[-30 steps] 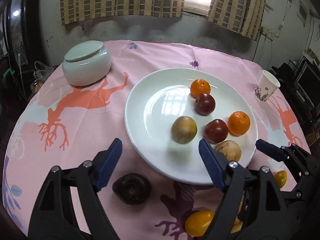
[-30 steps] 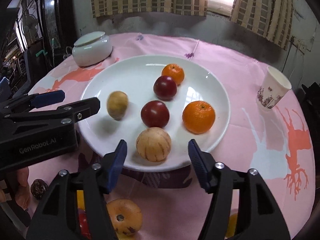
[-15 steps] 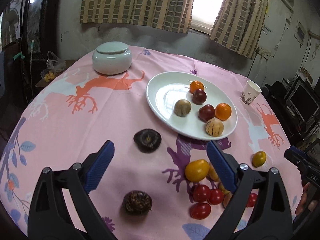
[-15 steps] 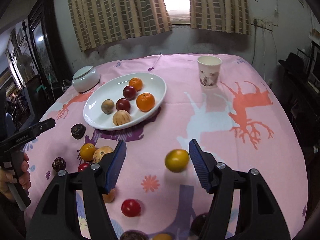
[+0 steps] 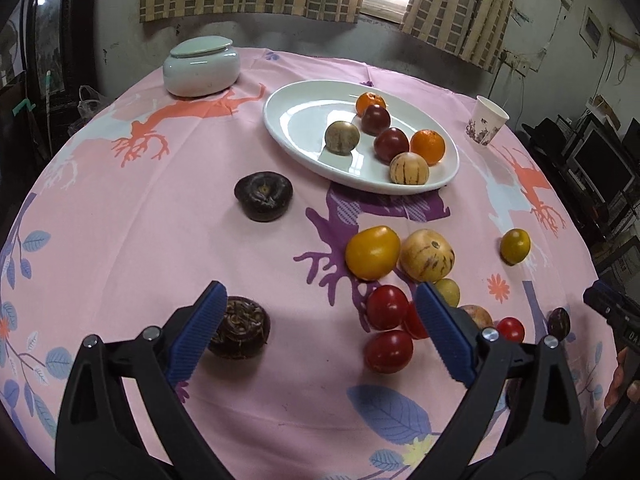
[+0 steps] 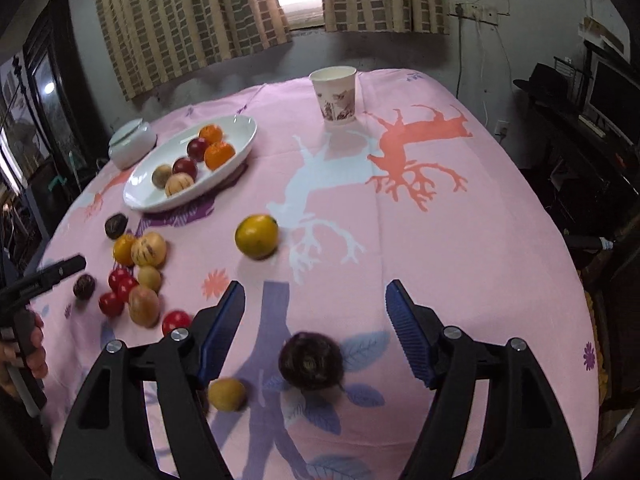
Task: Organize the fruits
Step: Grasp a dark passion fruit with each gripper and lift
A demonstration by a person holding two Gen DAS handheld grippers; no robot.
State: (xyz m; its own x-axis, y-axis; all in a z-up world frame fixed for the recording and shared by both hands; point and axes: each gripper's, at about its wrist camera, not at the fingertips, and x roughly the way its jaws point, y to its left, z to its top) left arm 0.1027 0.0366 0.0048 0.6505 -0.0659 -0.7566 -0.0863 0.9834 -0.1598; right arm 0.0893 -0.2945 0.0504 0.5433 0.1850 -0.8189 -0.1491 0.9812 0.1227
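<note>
Jaws of my left gripper (image 5: 320, 334) and right gripper (image 6: 315, 322) gape wide, holding nothing; six fruits sit on the far white plate (image 5: 296, 120). Loose fruits (image 5: 400, 280) lie scattered on the near surface; a dark fruit (image 6: 311, 361) rests between my right jaws.

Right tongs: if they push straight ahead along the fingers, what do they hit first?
Likely the dark brown round fruit, which lies on the pink tablecloth between the open fingers of the right tongs. Beyond it sits the yellow-orange citrus, slightly left. Depth is uncertain.
</note>
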